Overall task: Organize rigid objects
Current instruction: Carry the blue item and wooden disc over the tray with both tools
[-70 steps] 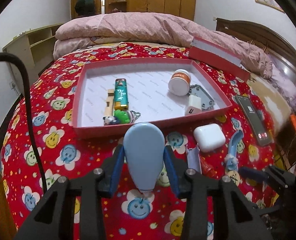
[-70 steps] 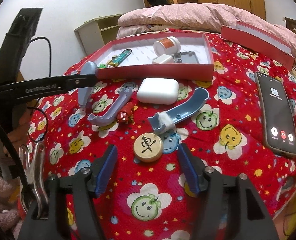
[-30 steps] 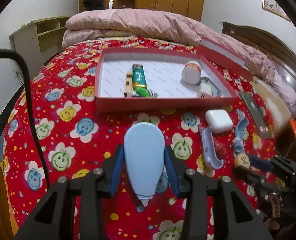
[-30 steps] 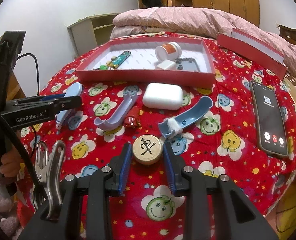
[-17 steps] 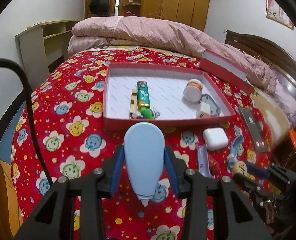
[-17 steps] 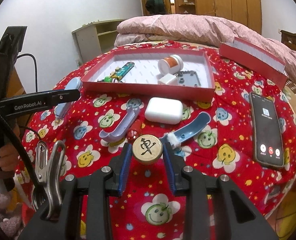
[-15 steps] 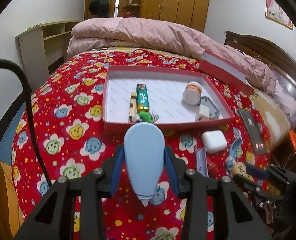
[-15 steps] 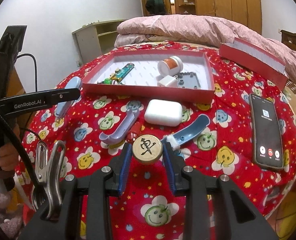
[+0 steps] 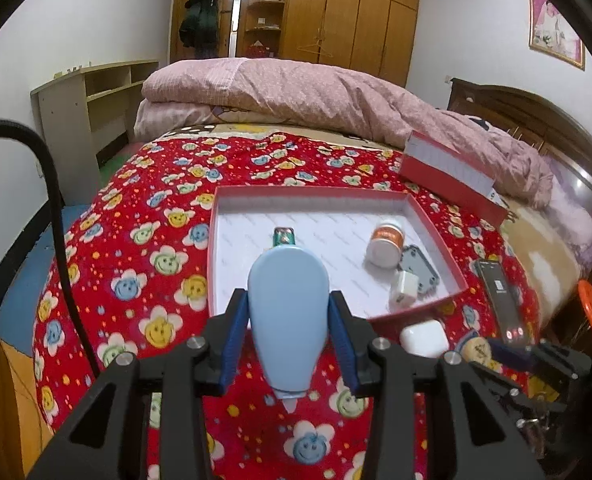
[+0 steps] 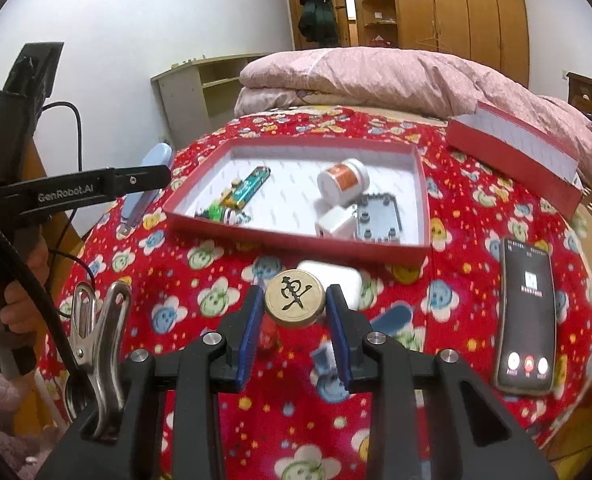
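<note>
Currently the left gripper (image 9: 289, 322) has its jaws pinching a light-blue teardrop-shaped plastic piece (image 9: 288, 320), broad end forward, pointed end toward the camera, held clear of the bedspread. From the right wrist view the same blue piece (image 10: 146, 184) shows beyond the left gripper's arm, left of the red box.

Right gripper (image 10: 294, 312): jaws pinching a round wooden chess piece (image 10: 294, 299) by its rim, inked character face up, lifted off the bed.

Red box (image 9: 435, 236), open, white-lined, lies on the red flower-print bedspread (image 9: 152, 248). Inside it:
- green lighter (image 10: 252, 185), lying flat, left part;
- small green toy (image 10: 214, 212) near the front wall, just beside the lighter's near end;
- white jar with orange label (image 9: 384, 245), on its side, right part;
- white cube charger (image 9: 404, 292), touching or just beside a grey plate (image 9: 419, 270), front right corner.

Outside the box, near its front wall: white earbud case (image 9: 423, 338), partly hidden behind the chess piece in the right wrist view. A blue curved plastic piece (image 10: 391, 318) lies below the right jaws, blurred.

Black phone (image 10: 527, 312), screen lit, lies on the bedspread right of the box. Red box lid (image 10: 511, 148) rests on the pink quilt (image 9: 315, 92) edge, tilted.
</note>
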The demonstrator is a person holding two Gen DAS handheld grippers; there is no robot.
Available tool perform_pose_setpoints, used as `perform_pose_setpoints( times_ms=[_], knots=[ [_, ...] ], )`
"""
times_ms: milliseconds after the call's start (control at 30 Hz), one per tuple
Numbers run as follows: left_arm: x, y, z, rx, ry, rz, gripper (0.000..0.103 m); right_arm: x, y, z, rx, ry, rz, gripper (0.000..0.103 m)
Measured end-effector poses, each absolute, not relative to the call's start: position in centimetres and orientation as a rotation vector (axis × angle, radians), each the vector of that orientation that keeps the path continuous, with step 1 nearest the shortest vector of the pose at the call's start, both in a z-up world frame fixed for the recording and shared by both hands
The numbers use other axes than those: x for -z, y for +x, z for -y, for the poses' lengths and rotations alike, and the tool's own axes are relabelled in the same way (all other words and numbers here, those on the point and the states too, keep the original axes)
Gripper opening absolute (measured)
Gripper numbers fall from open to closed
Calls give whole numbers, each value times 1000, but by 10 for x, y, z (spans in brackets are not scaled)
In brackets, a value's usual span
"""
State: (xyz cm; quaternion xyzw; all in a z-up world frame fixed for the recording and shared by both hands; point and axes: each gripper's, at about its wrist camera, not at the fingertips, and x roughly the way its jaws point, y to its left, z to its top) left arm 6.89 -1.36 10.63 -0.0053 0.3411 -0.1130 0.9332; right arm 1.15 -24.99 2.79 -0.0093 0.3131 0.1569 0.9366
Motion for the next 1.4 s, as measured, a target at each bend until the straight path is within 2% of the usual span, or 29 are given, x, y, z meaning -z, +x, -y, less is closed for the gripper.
perform_pose_setpoints(
  times_ms=[633, 1400],
  knots=[
    [-104, 133, 25, 197, 23, -701, 42, -52, 70, 260, -252, -36, -595, 33],
    [-62, 207, 35, 178, 69, -775, 42, -48, 169, 266, -186, 49, -616, 33]
  ],
)
